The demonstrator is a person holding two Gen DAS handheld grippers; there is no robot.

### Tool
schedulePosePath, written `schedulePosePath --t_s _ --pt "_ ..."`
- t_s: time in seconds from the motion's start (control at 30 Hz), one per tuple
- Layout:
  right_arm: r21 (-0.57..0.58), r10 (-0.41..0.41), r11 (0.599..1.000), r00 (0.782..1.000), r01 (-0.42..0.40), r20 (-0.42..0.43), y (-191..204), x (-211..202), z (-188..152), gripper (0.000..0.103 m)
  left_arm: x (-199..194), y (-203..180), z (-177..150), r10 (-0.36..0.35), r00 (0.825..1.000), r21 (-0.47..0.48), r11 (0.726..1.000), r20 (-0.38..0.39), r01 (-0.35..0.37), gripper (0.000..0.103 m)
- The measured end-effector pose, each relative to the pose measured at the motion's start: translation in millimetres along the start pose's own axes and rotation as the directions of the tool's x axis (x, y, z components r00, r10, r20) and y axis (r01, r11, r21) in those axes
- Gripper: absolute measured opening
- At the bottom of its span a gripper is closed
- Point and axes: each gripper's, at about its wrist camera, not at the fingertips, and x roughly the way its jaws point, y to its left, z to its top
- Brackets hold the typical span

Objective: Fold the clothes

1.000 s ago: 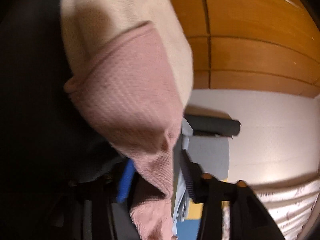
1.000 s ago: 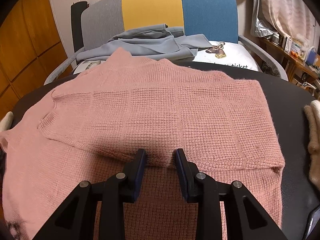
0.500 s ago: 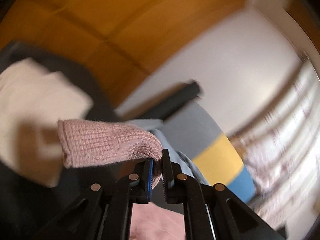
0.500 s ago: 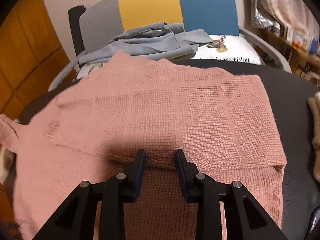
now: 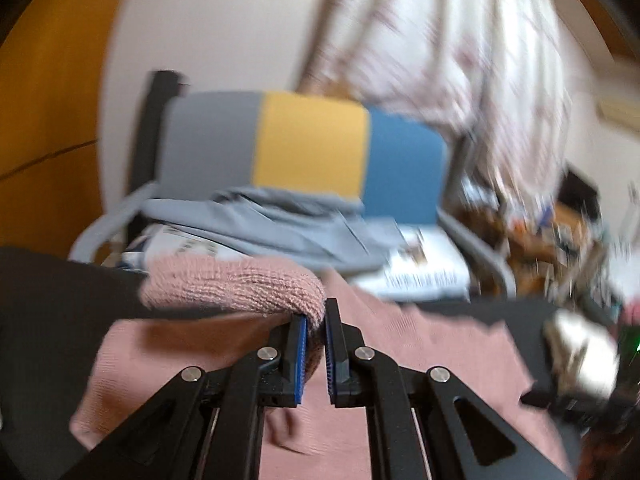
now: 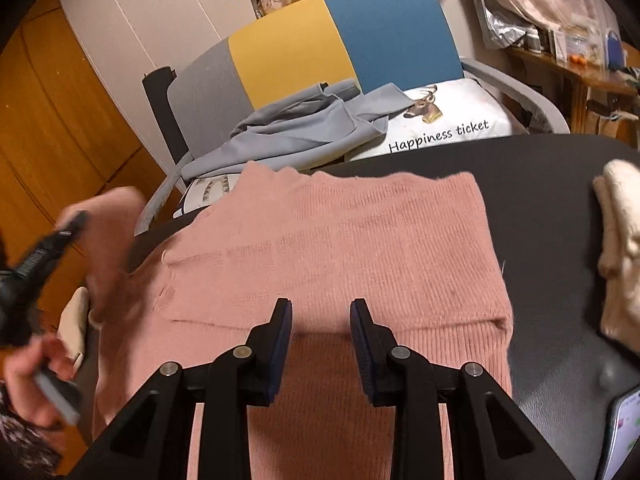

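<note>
Left tool (image 5: 316, 326), sleeve (image 5: 240, 286) now swung over sweater (image 6: 340, 248)

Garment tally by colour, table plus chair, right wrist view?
Pink: 1, the knit sweater on the black table
Cream: 2, one knit piece at the table's right edge, one at its left edge
Grey: 1, the garment on the chair
Total: 4

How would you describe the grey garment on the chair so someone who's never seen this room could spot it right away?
Look behind the black table to the chair with a grey, yellow and blue striped back. On its seat, a rumpled grey garment lies partly over a white cushion printed with a deer head. It is the only smooth grey cloth; the pink sweater on the table is knitted.
</note>
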Motion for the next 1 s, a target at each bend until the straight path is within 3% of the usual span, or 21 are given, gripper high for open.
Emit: schedulePosePath --t_s 0.1,0.17,0.2,0.27,0.33,0.43,0.47,0.57,0.63,0.67,0.73,0.83,0.93,0.97,1.0 --pt "0.021 0.005 1.0 1.0 -0.005 -0.026 -3.9 4.3 -6.4 0.031 40.0 -54.6 -46.6 0.01 0.986 0.15 0.988 -0.169 0.016 0.008" --pt "0.031 0.013 0.999 0.999 -0.012 -0.036 -4.1 7.0 -11.5 0.031 62.4 -66.5 -68.8 -0.001 0.957 0.166 0.985 -0.291 0.052 0.01" --pt "0.031 0.021 0.999 0.999 -0.02 -0.043 -3.1 8.9 -14.1 0.031 60.9 -66.8 -74.6 -0.028 0.95 0.152 0.985 -0.312 0.079 0.011" --pt "0.024 0.052 0.998 0.997 -0.051 -0.053 2.0 12.4 -17.7 0.031 56.5 -66.9 -85.0 -0.084 0.934 0.121 0.984 -0.346 0.134 0.012" --pt "0.007 0.08 0.997 0.996 -0.079 -0.049 9.7 13.5 -16.0 0.034 32.6 -44.3 -87.1 -0.142 0.937 0.052 0.985 -0.32 0.167 0.016" --pt "-0.032 0.118 0.992 0.993 -0.119 -0.025 27.2 15.3 -6.1 0.05 0.3 -4.1 -87.2 -0.223 0.935 -0.093 0.974 -0.275 0.205 0.019" --pt "-0.053 0.121 0.991 0.992 -0.122 -0.023 34.9 17.7 -1.4 0.055 -10.7 16.2 -91.6 -0.205 0.942 -0.144 0.975 -0.266 0.171 0.019" --pt "-0.156 0.125 0.98 0.992 -0.128 -0.029 69.6 27.8 12.5 0.055 -34.8 66.2 -106.9 -0.101 0.958 -0.209 0.977 -0.269 0.045 0.019" --pt "-0.235 0.129 0.963 0.991 -0.133 -0.034 100.7 36.2 18.9 0.055 -42.7 90.4 -118.3 -0.042 0.956 -0.225 0.974 -0.29 -0.025 0.019" --pt "-0.286 0.121 0.95 0.992 -0.128 -0.041 118.3 41.8 20.9 0.055 -41.0 101.7 -124.3 -0.01 0.945 -0.238 0.969 -0.326 -0.072 0.018" --pt "-0.441 0.067 0.893 0.996 -0.09 -0.067 162.5 60.0 19.7 0.055 -40.1 114.8 -129.9 -0.012 0.942 -0.288 0.953 -0.335 -0.09 0.015" --pt "-0.693 -0.121 0.719 0.992 0.06 -0.04 217.4 100.3 2.2 0.055 -39.7 117.7 -128.4 0.029 0.944 -0.278 0.952 -0.328 -0.125 0.016" --pt "-0.819 -0.243 0.551 0.97 0.159 0.024 244.0 137.5 -11.3 0.052 -28.6 121.8 -118.3 0.057 0.947 -0.273 0.95 -0.315 -0.148 0.017" --pt "-0.839 -0.279 0.509 0.959 0.192 0.051 245.9 148.6 -13.9 0.036 -25.1 125.4 -115.4 0.063 0.949 -0.286 0.946 -0.308 -0.155 0.017" --pt "-0.845 -0.301 0.489 0.951 0.216 0.069 245.6 155.7 -14.0 0.006 -25.0 131.2 -114.0 0.079 0.954 -0.305 0.937 -0.29 -0.171 0.017"
